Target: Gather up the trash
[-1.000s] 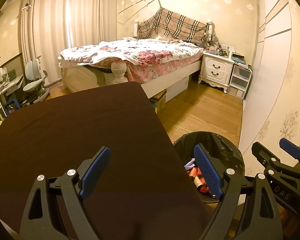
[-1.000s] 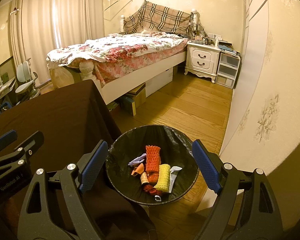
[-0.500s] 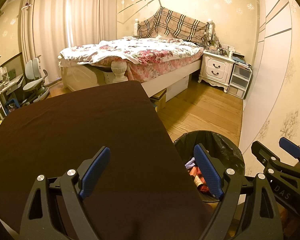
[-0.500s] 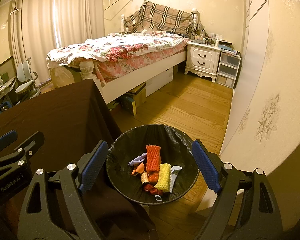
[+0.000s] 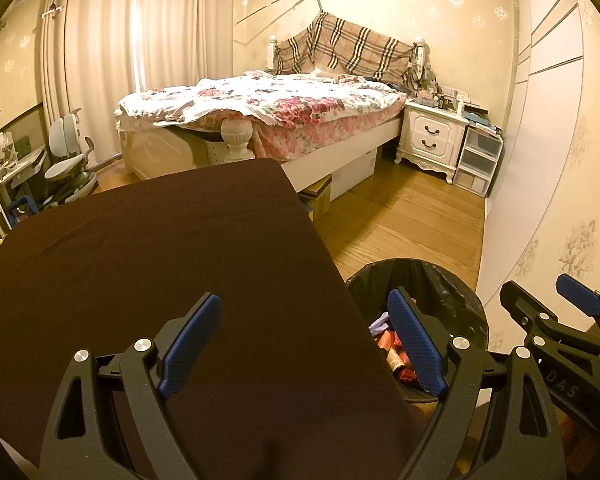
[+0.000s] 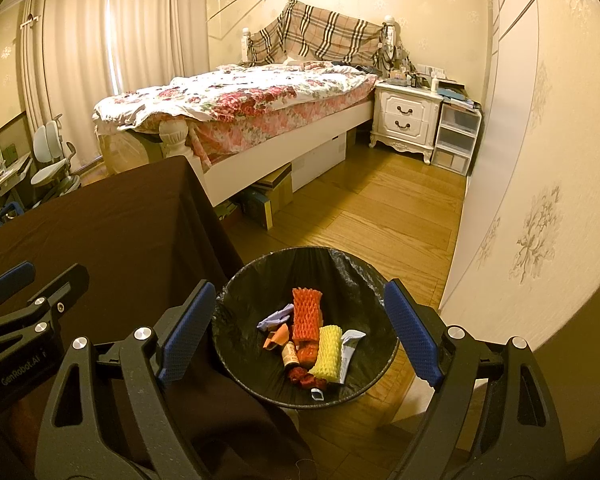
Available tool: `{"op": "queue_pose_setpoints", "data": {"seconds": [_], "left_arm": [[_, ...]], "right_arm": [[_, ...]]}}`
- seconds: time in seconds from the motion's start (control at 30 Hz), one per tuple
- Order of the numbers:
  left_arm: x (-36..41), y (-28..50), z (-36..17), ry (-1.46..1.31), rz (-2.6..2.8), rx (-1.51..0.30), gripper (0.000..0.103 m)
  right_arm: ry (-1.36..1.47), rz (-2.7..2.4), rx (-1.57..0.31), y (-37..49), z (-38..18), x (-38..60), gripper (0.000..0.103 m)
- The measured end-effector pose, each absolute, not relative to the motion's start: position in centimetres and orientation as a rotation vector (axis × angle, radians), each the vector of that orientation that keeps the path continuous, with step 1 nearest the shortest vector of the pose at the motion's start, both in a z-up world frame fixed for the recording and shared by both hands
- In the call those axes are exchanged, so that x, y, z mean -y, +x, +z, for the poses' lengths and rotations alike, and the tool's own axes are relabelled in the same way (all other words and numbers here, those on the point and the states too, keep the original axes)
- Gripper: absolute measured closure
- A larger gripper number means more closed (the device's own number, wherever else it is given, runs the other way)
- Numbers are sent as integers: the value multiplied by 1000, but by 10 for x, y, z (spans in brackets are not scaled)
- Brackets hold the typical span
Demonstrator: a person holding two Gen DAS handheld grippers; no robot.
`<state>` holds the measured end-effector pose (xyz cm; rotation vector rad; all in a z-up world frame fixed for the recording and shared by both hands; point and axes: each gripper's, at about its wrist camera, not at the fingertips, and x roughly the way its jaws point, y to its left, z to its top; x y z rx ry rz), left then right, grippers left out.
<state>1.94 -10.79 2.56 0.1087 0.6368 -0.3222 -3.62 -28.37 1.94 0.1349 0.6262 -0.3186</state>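
A round bin with a black liner (image 6: 352,276) stands on the floor right of the table; it also shows in the left wrist view (image 5: 440,280). Inside lie an orange foam net (image 6: 306,314), a yellow foam net (image 6: 327,352), a purple scrap (image 6: 275,317), a small bottle (image 6: 289,359) and other bits. My right gripper (image 6: 300,338) is open and empty above the bin. My left gripper (image 5: 306,346) is open and empty over the table's right edge. Each gripper shows at the side of the other's view: the right one (image 5: 548,308), the left one (image 6: 40,280).
The table wears a dark brown cloth (image 5: 160,248). Beyond it stands a bed (image 5: 268,112) with boxes under it (image 6: 272,196), a white nightstand (image 5: 430,140) and plastic drawers (image 5: 478,160). A wall (image 6: 540,200) runs along the right. A chair (image 5: 68,164) stands far left.
Both views have shifted only slightly; the table edge sits a little lower in the left wrist view. Both grippers stay open and empty, and the trash in the bin has not moved.
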Motion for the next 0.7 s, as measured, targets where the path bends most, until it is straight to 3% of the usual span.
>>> {"op": "queue_pose_setpoints", "data": {"seconds": [0.7], "left_arm": [[104, 16, 22, 111, -329, -650, 18]], "right_arm": [[135, -319, -629, -35, 20, 283, 19]]}}
